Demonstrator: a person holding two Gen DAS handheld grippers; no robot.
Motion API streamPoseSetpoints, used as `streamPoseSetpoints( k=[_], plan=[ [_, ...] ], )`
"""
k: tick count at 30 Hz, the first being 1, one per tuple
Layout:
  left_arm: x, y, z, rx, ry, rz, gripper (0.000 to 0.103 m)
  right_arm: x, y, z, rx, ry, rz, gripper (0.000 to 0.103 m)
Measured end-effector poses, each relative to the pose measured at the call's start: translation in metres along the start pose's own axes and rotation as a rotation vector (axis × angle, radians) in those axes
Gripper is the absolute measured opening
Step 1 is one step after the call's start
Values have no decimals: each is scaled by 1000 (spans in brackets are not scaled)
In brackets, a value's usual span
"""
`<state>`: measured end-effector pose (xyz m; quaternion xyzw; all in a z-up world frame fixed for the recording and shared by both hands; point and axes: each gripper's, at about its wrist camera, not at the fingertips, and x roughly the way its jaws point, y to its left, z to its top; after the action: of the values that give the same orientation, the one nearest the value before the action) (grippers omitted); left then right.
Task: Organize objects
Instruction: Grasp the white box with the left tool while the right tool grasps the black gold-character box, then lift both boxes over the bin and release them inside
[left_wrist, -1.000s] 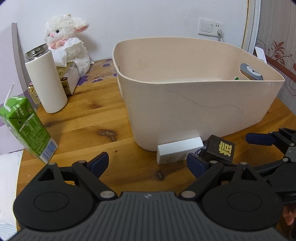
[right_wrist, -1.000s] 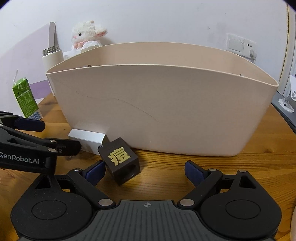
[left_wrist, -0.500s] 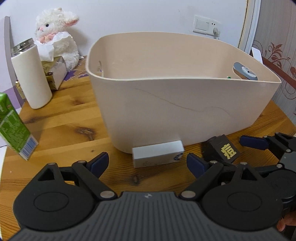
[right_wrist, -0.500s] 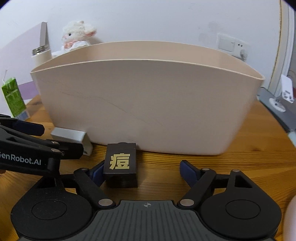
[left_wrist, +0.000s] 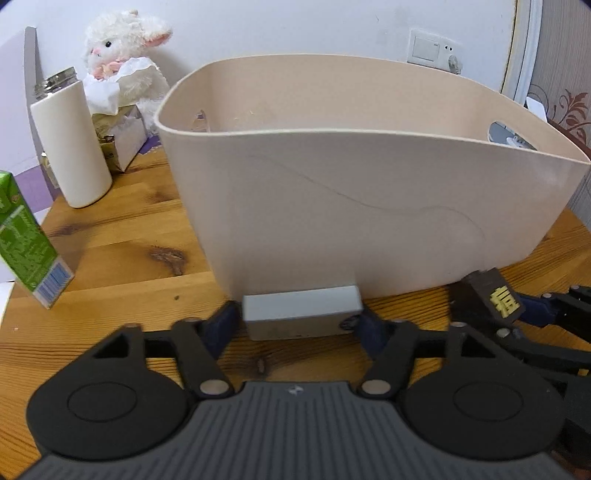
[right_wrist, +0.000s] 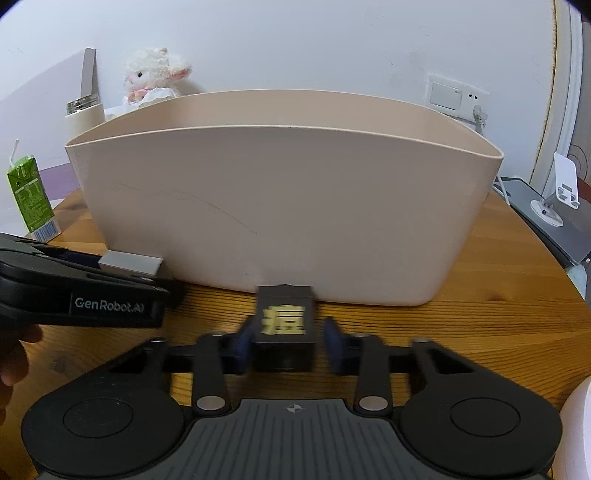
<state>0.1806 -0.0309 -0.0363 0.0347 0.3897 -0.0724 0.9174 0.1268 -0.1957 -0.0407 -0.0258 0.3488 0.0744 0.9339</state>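
A large beige bin (left_wrist: 369, 206) stands on the wooden table (left_wrist: 122, 236). A small white box (left_wrist: 301, 312) lies against its near wall, between the blue pads of my left gripper (left_wrist: 297, 325), which touch both its ends. A black cube with a gold character (right_wrist: 285, 330) sits between the pads of my right gripper (right_wrist: 288, 347), whose left pad touches it while a narrow gap shows at the right pad. The cube also shows at the right of the left wrist view (left_wrist: 493, 295). The bin also fills the right wrist view (right_wrist: 280, 206).
A green drink carton (left_wrist: 26, 240) stands at the left. A white tumbler (left_wrist: 72, 142), a tissue box (left_wrist: 122, 136) and a plush lamb (left_wrist: 125, 62) are behind it. A phone stand (right_wrist: 561, 192) on a grey device is at the right.
Both grippers moved forward and closed in. The left pads now flank the white box; the right pads have narrowed around the black cube, which is now square between them.
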Motion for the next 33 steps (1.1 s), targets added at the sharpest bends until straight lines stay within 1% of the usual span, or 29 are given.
streamPoseSetpoints(
  k=[1,2,8,14,21,24,29,33],
  plan=[
    [-1,2,0,-3,5,-5,61,0,1,2,7,4,4,30],
    [-2,4,0,-6,10,-17,61,0,0,1,15,5,9,29],
    [-10,12,-6,-38,17,-36,61,-11,0,-1,31,4,25,29],
    [-41,17,-7,-46,-32,-64,61,-33,-3,1,27,-23,45,29],
    [-84,17,2,-27,-116,-82,61,-69,-2,8,-22,-95,25,29],
    [-101,16,7,-14,-150,-88,61,-84,-5,14,-24,-134,25,29],
    [-123,13,21,-2,-208,-110,61,-111,-13,30,-7,-218,20,29],
    [-130,6,38,16,-261,-99,61,-126,-20,48,1,-287,3,29]
  ],
)
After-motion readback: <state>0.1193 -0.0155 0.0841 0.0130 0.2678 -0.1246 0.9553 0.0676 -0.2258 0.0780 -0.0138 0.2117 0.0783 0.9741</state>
